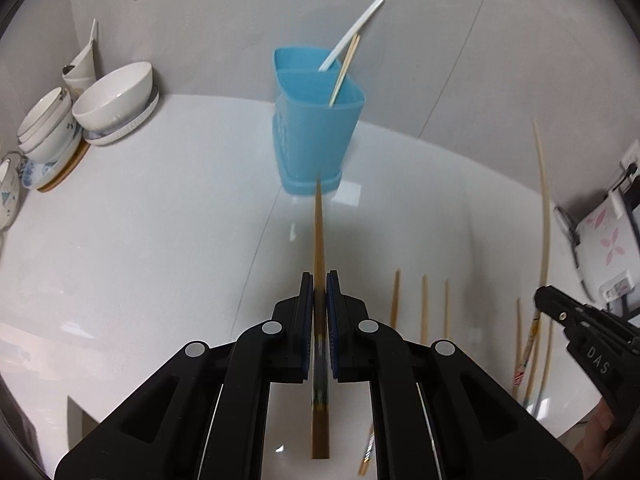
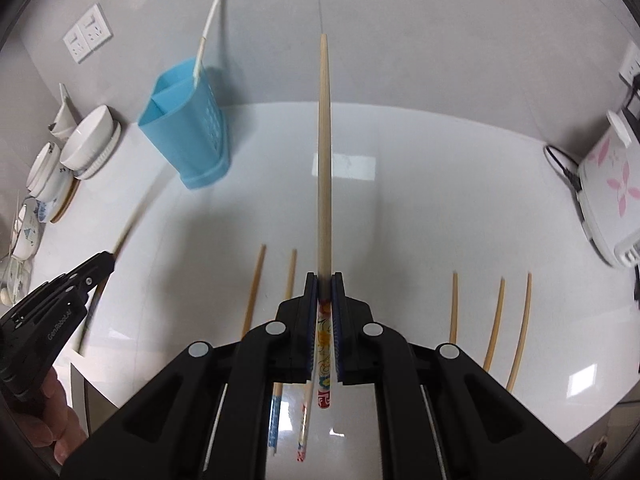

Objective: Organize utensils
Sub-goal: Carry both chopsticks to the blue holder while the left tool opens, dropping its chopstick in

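Both grippers clamped — 1 chopstick each.

Left gripper [image 1: 319, 280] grips a brown chopstick [image 1: 318, 224]; right gripper [image 2: 325, 280] grips a pale chopstick [image 2: 324, 140] — both above the white counter [image 2: 400, 216]. Blue holder [image 1: 312, 120] stands ahead, holding 2 sticks; loose chopsticks [image 2: 496, 320] lie below.

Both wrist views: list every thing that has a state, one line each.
left hand-held gripper: shut on a brown chopstick
right hand-held gripper: shut on a patterned chopstick
blue holder: upright, two sticks inside
loose chopsticks: lying flat on the counter
bowls: stacked, upright
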`<state>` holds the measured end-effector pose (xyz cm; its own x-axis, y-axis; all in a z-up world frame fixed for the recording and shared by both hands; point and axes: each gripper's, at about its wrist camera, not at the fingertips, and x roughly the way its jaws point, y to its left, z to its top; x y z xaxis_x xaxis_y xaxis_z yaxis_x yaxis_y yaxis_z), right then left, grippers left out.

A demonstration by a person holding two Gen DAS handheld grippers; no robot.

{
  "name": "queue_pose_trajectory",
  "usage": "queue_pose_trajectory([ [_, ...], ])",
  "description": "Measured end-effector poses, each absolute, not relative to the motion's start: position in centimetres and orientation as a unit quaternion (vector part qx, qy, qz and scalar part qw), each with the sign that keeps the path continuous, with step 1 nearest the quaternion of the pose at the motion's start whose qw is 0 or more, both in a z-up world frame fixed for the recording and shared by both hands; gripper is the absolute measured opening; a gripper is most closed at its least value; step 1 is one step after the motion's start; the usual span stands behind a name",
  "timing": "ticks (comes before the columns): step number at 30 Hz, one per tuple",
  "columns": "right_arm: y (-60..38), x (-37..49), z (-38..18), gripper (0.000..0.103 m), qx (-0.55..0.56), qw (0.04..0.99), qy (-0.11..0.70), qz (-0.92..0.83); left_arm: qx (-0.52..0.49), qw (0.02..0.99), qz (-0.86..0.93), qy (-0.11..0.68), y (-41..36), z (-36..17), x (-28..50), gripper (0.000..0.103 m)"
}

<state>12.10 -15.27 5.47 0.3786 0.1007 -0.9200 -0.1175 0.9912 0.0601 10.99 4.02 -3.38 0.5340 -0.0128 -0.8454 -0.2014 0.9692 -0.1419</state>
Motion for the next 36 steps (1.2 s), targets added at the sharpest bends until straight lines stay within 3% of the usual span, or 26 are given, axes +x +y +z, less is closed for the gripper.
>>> queue_pose_trajectory([
  [16, -13.5, 14.8, 6.5, 0.006, -0.007, 0.845, 0.528, 0.082, -0.114, 0.891, 0.048, 0.437, 6.3, -0.9, 13.8, 0.005],
  [36, -10.6, 15.2, 11.9, 0.006, -0.008, 0.882, 0.460, 0.100, -0.060, 0.906, -0.016, 0.420, 7.1, 12.3, 12.7, 0.005],
])
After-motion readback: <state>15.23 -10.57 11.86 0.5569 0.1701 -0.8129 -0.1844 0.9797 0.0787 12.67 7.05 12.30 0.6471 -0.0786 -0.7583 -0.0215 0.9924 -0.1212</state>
